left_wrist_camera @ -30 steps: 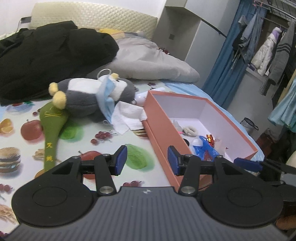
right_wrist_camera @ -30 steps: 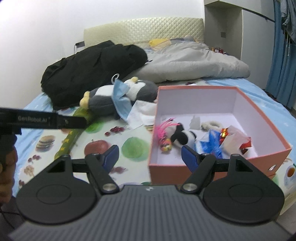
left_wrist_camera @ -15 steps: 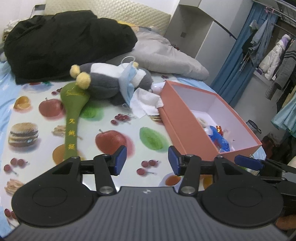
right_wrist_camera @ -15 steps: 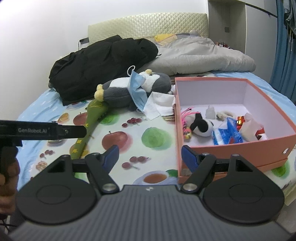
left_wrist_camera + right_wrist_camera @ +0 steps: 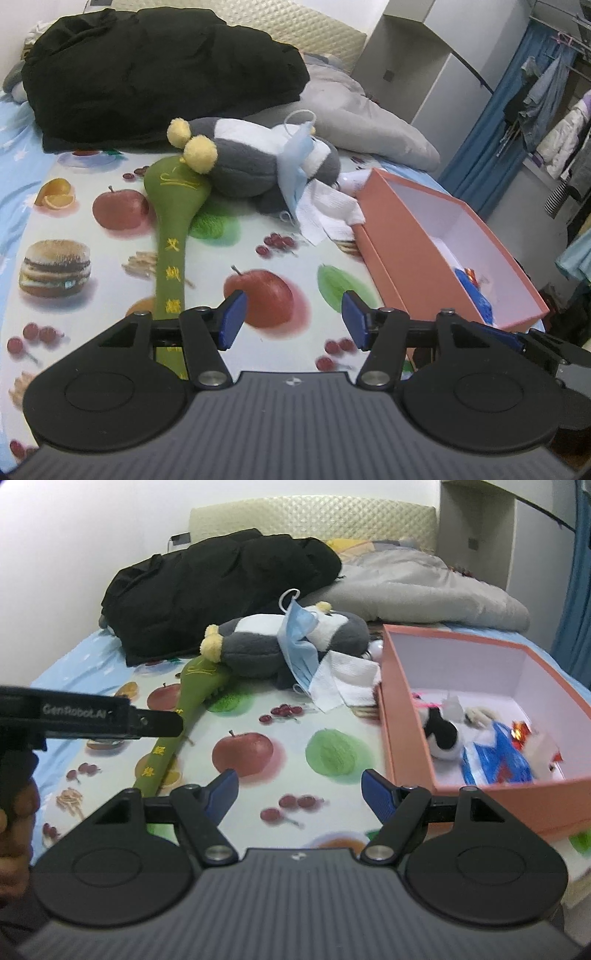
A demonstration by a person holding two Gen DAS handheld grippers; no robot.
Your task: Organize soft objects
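Observation:
A grey and white plush penguin point(image 5: 240, 166) with yellow feet lies on the bed, a blue face mask point(image 5: 295, 166) across it. A long green soft mallet point(image 5: 170, 229) with yellow characters lies in front of it. A white cloth point(image 5: 328, 210) rests against the orange box point(image 5: 384, 251). My left gripper point(image 5: 293, 319) hovers over the printed sheet, its jaws opening with nothing between them. My right gripper point(image 5: 299, 794) is open and empty, left of the box point(image 5: 406, 738), which holds a small black and white plush point(image 5: 443, 734) and a blue bag point(image 5: 495, 760).
A black coat point(image 5: 147, 74) and a grey duvet point(image 5: 369, 125) are piled behind the penguin. The fruit-printed sheet point(image 5: 110, 258) covers the near bed. A cupboard point(image 5: 424, 74), blue curtain point(image 5: 491, 129) and hanging clothes point(image 5: 554, 140) stand to the right. A hand point(image 5: 11, 812) holds the left gripper.
Both grippers have drawn back and to the left, so the box has slid to the right in both views and more printed sheet shows. The left jaws stand wider.

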